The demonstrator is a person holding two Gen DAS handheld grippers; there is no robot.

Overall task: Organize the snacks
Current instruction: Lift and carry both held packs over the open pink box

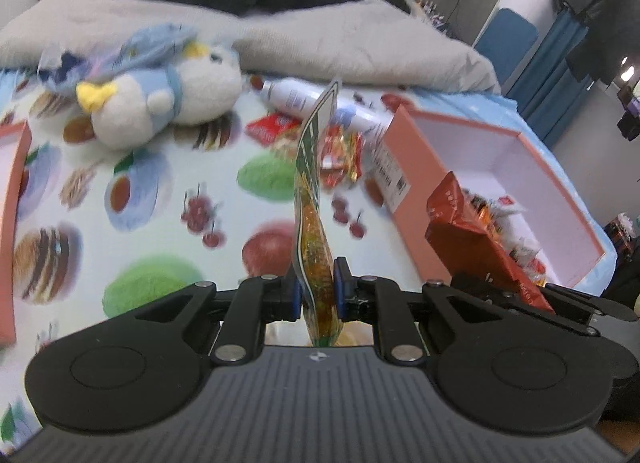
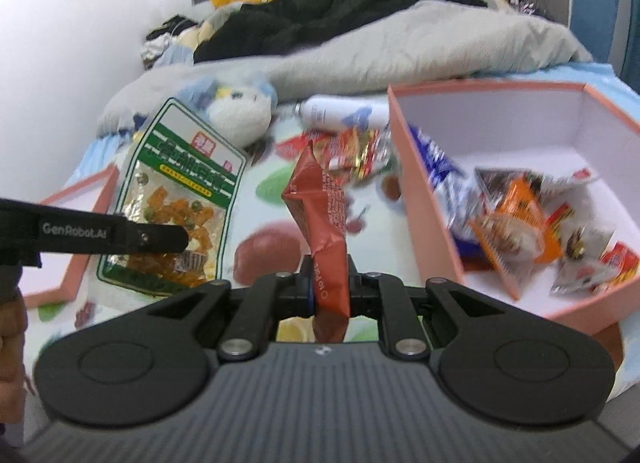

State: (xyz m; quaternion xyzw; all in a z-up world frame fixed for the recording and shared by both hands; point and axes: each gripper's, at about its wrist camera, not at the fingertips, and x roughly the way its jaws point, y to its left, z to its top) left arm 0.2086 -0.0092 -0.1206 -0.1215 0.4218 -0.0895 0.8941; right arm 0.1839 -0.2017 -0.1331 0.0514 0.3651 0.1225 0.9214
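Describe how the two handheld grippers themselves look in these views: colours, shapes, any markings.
Both look alike. The left gripper and the right gripper have matte black linkage arms with silver pivot pins, blue pads on the fingers, a grey ribbed body and two round black discs at the sides. In the right wrist view the left gripper's black side bar carries white "GenRobot.AI" lettering. No cables or sleeves are clearly visible.

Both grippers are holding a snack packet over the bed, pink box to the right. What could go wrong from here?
1. The left gripper pinches the green-bordered clear snack bag only near its bottom edge; the tall floppy bag may swing or slip.
2. The right gripper holds the crumpled red-brown foil packet similarly low, so it could snag the wall of the open pink cardboard box.
3. Both packets hang close together and may collide.
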